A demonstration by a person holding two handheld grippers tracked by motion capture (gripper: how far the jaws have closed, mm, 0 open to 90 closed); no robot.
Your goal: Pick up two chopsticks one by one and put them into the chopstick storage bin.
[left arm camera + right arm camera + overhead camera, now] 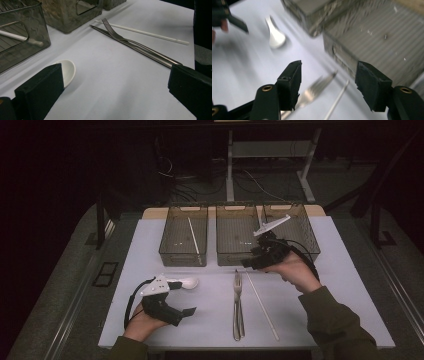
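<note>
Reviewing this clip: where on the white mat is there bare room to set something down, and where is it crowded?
Free: the mat's right side, beyond the white stick; the stretch between the white spoon and the fork; the far-left strip beside the left bin. Crowded: the centre, where fork, metal chopsticks and stick lie close together, under the right claw.

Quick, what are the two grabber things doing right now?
Left gripper: open, holding nothing.
Right gripper: open, nothing between its jaws, above the fork.

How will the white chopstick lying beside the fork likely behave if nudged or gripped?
The white chopstick looks thin, straight and rigid, so probably stiff and light. Lying flat on the smooth table, it may roll or slide when nudged, and could slip between pads.
</note>
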